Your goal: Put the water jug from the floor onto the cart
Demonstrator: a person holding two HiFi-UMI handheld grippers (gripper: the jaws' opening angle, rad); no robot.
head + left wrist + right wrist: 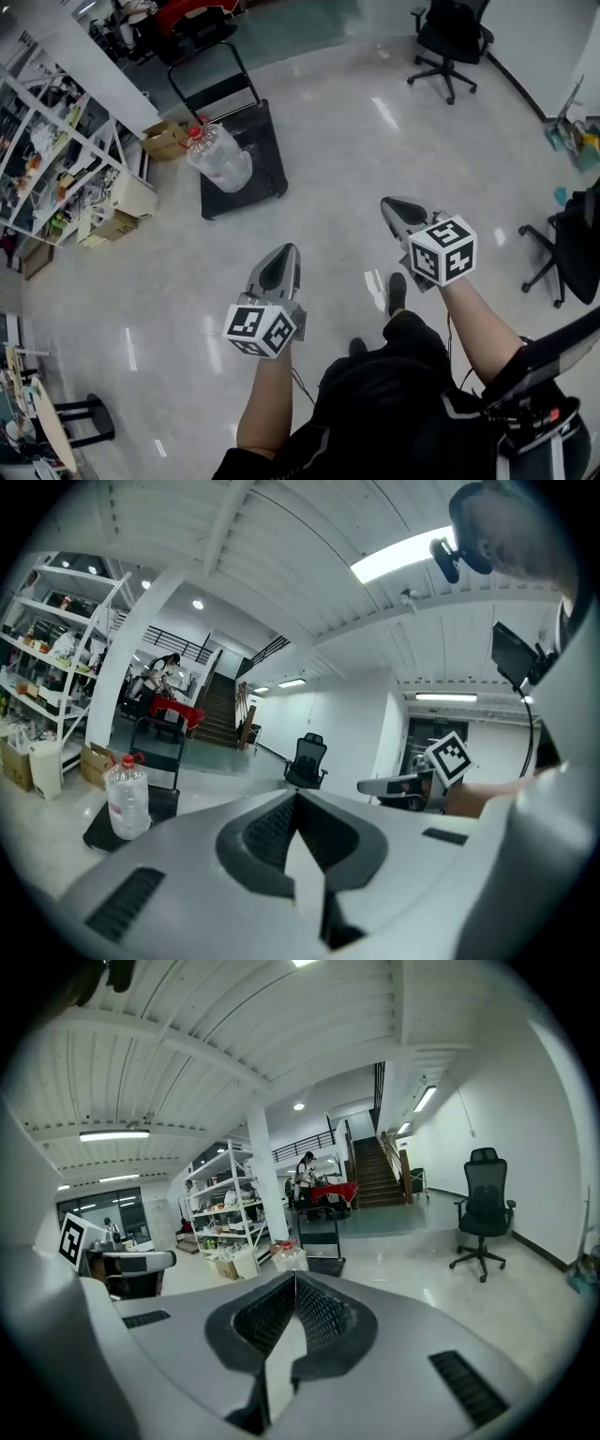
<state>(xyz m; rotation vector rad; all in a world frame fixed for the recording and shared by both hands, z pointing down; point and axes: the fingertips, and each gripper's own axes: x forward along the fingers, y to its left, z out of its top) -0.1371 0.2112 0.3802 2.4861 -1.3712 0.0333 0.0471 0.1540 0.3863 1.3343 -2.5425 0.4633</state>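
The clear water jug (220,157) with a red cap stands upright on the near left part of the black flat cart (258,155), whose handle rises at the far end. Both grippers hang in the air well short of the cart, pointing toward it. My left gripper (285,253) is shut and empty, and so is my right gripper (390,205). In the left gripper view the jug (127,799) stands on the cart (164,803), far left of the closed jaws (296,795). In the right gripper view the jug (288,1257) and cart (322,1241) lie straight beyond the closed tips (294,1275).
White shelving (56,159) full of goods lines the left side, with cardboard boxes (167,139) beside the cart. A black office chair (450,42) stands at the back right and another chair (567,248) at the right edge. Shiny floor (337,159) lies between me and the cart.
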